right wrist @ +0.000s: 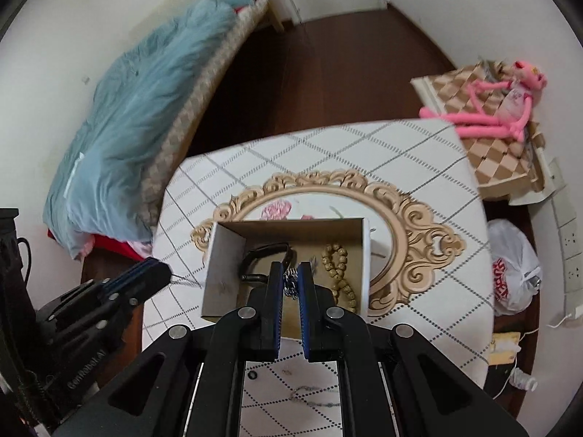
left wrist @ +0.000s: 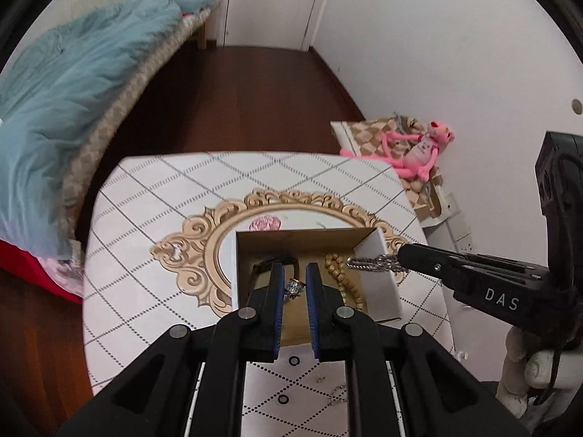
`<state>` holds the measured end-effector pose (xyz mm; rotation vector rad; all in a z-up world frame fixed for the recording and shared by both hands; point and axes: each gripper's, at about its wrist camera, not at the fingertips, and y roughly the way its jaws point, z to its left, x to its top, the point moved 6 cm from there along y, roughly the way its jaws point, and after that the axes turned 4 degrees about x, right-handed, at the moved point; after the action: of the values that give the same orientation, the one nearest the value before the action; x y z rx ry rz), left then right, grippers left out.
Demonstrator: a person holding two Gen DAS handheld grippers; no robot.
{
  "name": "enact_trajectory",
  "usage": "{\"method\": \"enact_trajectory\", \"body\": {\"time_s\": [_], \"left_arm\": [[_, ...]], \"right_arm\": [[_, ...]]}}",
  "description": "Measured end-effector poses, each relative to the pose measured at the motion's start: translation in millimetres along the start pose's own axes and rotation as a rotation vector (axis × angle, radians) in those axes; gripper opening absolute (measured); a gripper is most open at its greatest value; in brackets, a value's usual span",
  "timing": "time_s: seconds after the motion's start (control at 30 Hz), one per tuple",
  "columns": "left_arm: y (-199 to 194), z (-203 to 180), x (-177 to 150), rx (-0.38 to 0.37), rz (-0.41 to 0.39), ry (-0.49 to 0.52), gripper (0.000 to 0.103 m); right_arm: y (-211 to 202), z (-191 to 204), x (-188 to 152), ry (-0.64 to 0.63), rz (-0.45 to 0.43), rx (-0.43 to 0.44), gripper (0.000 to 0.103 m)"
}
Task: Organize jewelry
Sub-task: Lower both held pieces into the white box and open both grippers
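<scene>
Two tongs over box [left wrist: 379,287]: left [left wrist: 296,284] pinching ring [left wrist: 294,287], right [right wrist: 291,280], lettered "DAS", pinching chain [right wrist: 290,284].

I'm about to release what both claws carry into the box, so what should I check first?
1. Right claw grips the silver chain: ok, clamped between its pads.
2. Chain is over the box: cannot tell. One view shows it inside, the other shows it crossing the right wall.
3. Left claw holds the ring: ok.
4. Left claw is over the box: not ok. The right wrist view shows it outside the left wall.
5. Free floor between the black band and the bead bracelet: ok.
6. Table has no stray pieces: not ok. A thin loose chain lies there.
</scene>
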<state>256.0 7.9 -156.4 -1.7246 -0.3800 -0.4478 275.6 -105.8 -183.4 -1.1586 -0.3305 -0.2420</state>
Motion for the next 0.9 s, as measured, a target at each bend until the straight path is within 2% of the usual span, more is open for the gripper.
{"method": "enact_trajectory", "body": {"time_s": [0.27, 0.33, 0.4, 0.47, 0.53, 0.57, 0.6, 0.63, 0.7, 0.73, 0.77, 0.8, 0.9], "left_arm": [[31, 15, -4, 0.034, 0.094, -0.076, 0.014], [33, 22, -3, 0.074, 0.102, -0.091, 0.027], [34, 29, -2, 0.115, 0.098, -0.097, 0.069], [31, 36, -1, 0.144, 0.074, -0.11, 0.073], [32, 42, -1, 0.172, 0.081, -0.112, 0.073], [32, 45, -1, 0.183, 0.083, -0.113, 0.073], [32, 47, -2, 0.196, 0.081, -0.113, 0.073], [31, 49, -3, 0.216, 0.078, -0.109, 0.075], [31, 53, -5, 0.254, 0.077, -0.101, 0.094], [29, 55, -6, 0.268, 0.067, -0.098, 0.096], [28, 56, -8, 0.279, 0.056, -0.095, 0.097], [26, 57, -9, 0.292, 0.047, -0.092, 0.097], [22, 59, -17, 0.327, 0.019, -0.083, 0.103]], "right_arm": [[41, 2, 10, -0.007, 0.103, 0.021, 0.008], [51, 4, 11, -0.005, 0.145, 0.03, 0.009], [61, 5, 12, -0.004, 0.181, 0.036, 0.009], [70, 3, 11, 0.008, 0.216, 0.029, 0.011], [74, 0, 11, 0.011, 0.23, 0.011, 0.028], [74, -2, 11, 0.012, 0.227, 0.0, 0.041], [72, -3, 10, 0.007, 0.22, -0.008, 0.047], [69, -3, 10, -0.005, 0.209, -0.026, 0.047], [62, -6, 7, -0.028, 0.189, -0.069, 0.048], [58, -7, 5, -0.044, 0.175, -0.106, 0.05], [55, -9, 4, -0.055, 0.163, -0.13, 0.057], [52, -11, 1, -0.067, 0.148, -0.161, 0.069], [40, -20, -10, -0.103, 0.096, -0.272, 0.089]]}}
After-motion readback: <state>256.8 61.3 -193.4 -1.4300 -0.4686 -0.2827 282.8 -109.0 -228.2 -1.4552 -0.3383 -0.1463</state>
